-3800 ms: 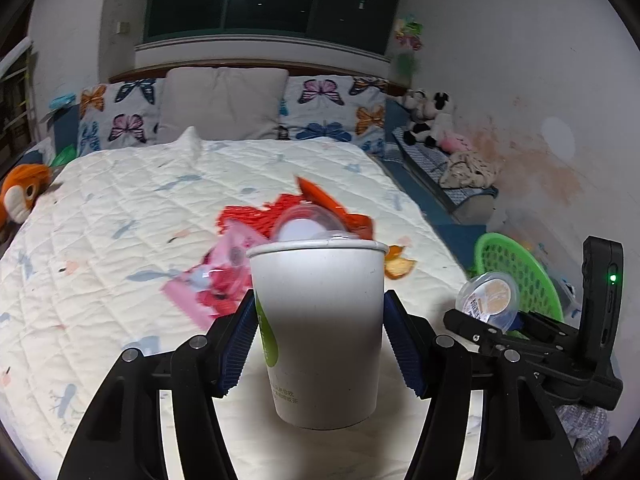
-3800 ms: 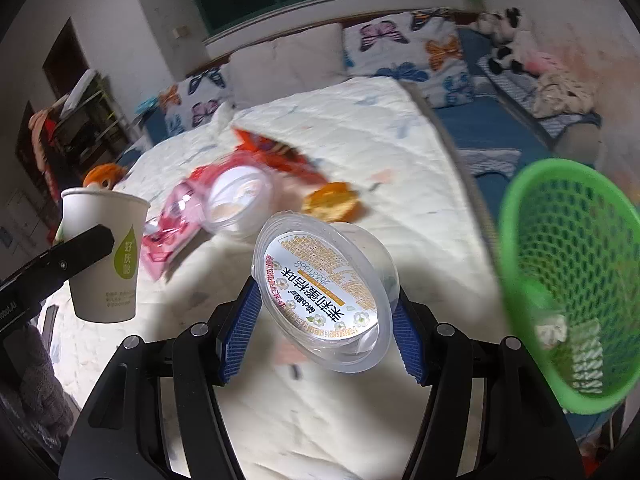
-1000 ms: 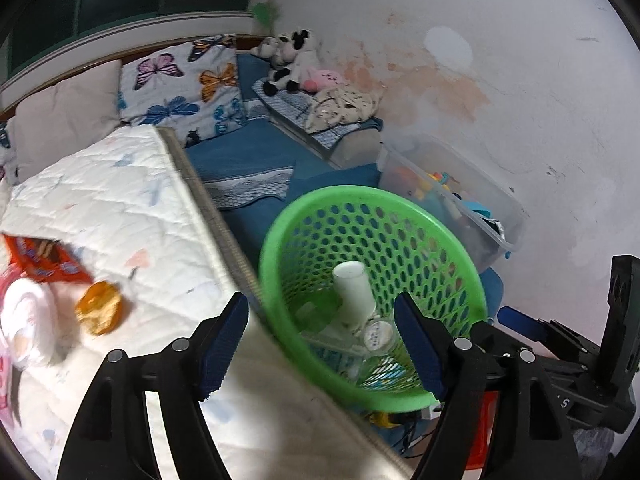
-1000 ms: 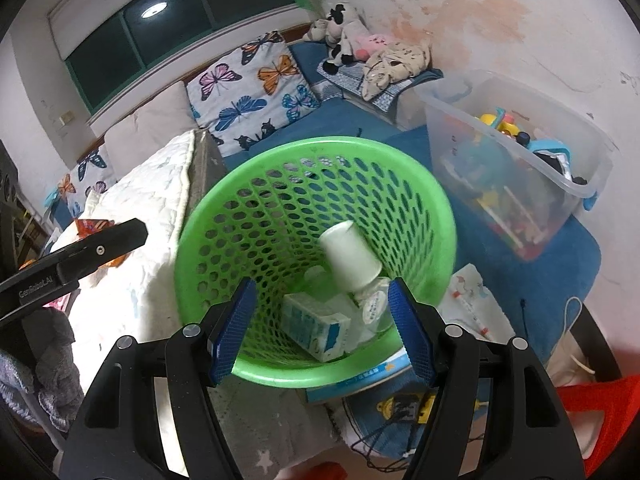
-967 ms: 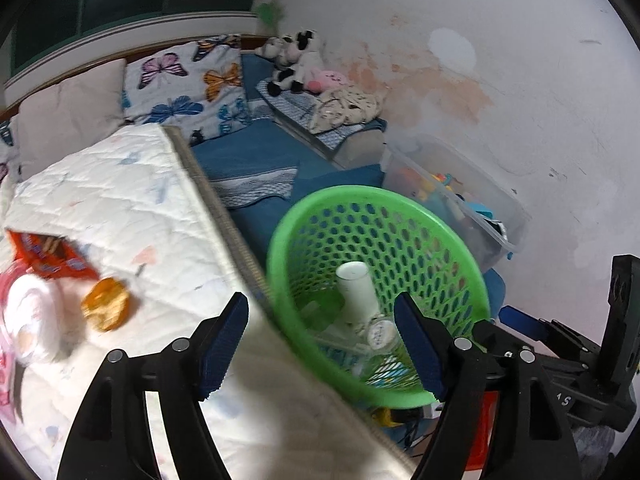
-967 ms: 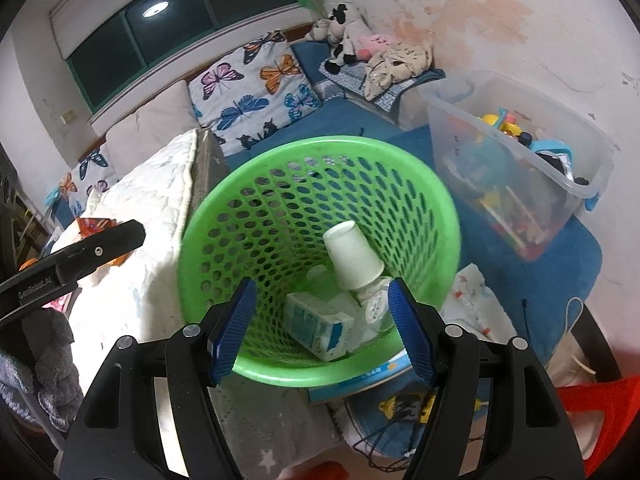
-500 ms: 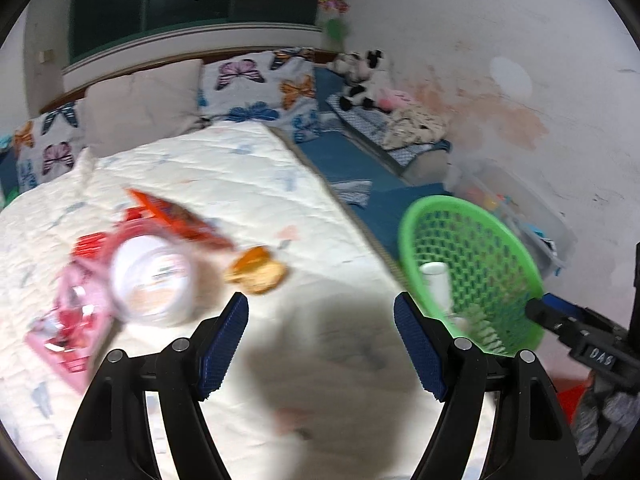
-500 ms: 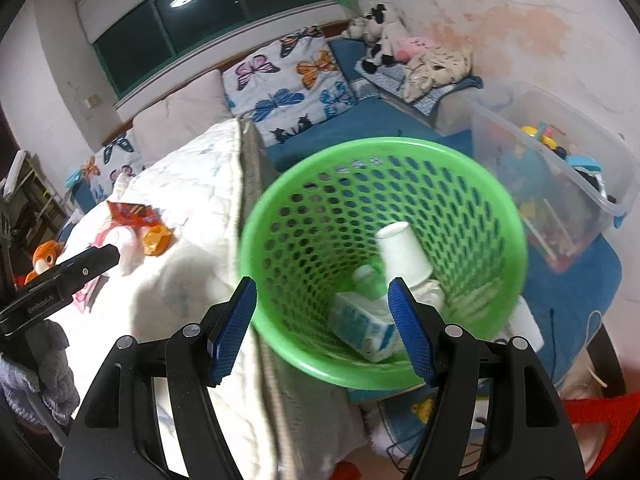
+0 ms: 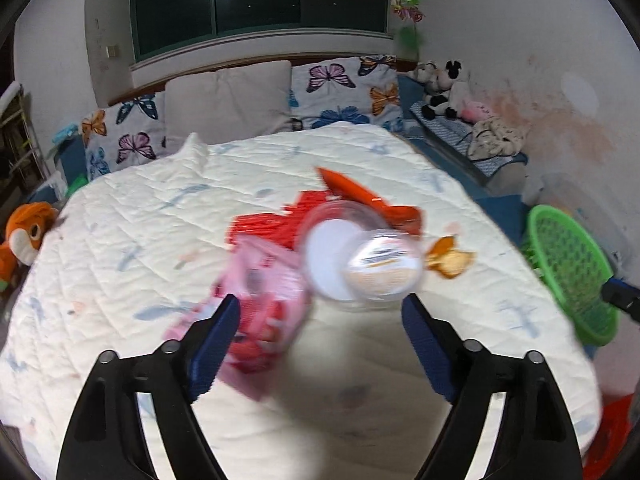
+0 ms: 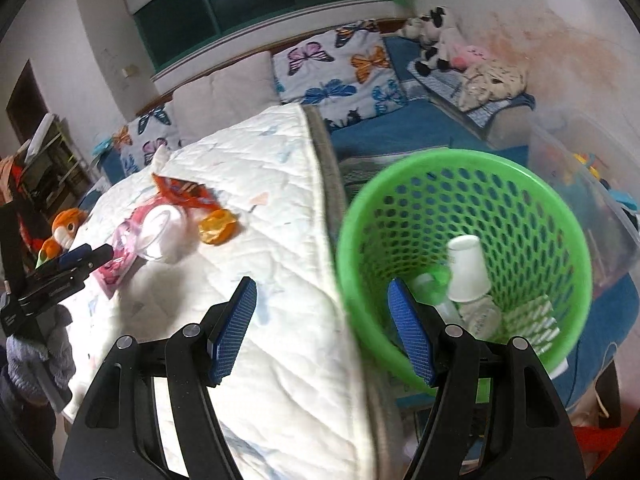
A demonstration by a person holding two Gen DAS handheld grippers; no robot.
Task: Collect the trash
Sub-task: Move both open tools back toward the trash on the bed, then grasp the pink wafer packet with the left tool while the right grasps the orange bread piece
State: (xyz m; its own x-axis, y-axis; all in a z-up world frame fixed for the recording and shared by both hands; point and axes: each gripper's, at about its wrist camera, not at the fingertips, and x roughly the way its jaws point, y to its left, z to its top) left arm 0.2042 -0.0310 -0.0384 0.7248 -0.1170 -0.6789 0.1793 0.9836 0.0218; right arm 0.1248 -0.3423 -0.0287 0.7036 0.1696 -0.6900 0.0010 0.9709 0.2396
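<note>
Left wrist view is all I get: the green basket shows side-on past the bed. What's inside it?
Observer: A white paper cup lies tipped, base uppermost, in the green basket, on clear plastic packaging.
Operator: Are the right tongs carrying anything?
Observer: No. The right tongs are open and empty, above the bed edge beside the basket.
Operator: Room left in there?
Observer: Yes, the trash covers only its bottom.

Left gripper (image 9: pixel 320 320): jaws wide, just been opening, nothing between them.
Right gripper (image 10: pixel 322 314): jaws apart, empty, angled downward.
</note>
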